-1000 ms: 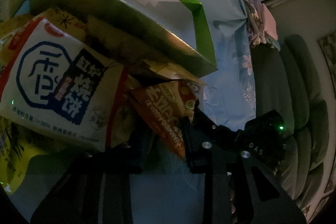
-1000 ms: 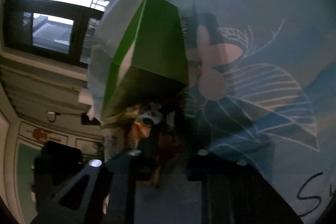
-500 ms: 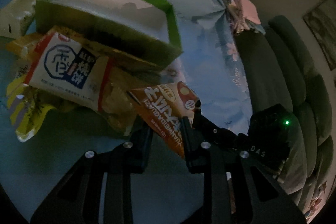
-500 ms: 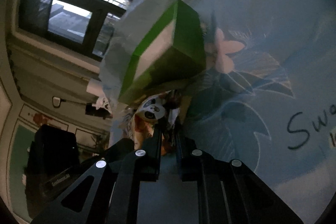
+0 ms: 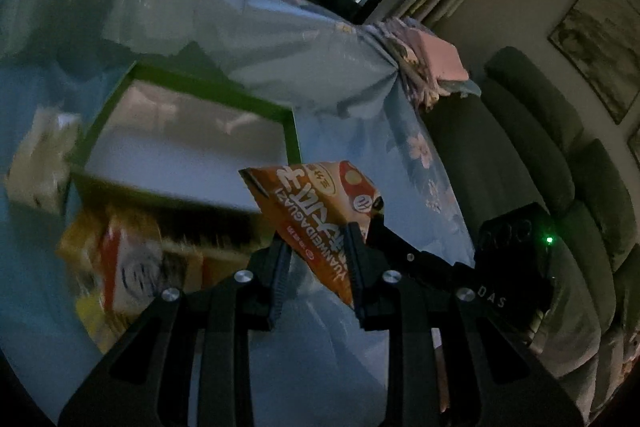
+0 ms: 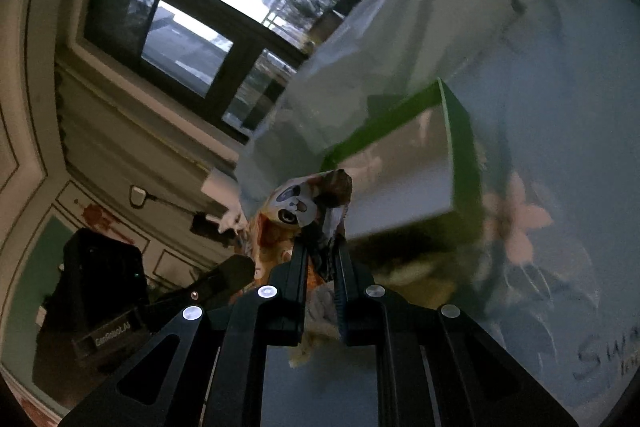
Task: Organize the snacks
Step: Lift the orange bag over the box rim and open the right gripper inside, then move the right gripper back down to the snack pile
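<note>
Green box (one), two gripped snack packets

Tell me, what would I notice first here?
The shiny orange snack packet pinched in the left gripper, lifted in front of the green-rimmed cardboard box. The right gripper pinches a panda-face snack packet beside that box.
</note>
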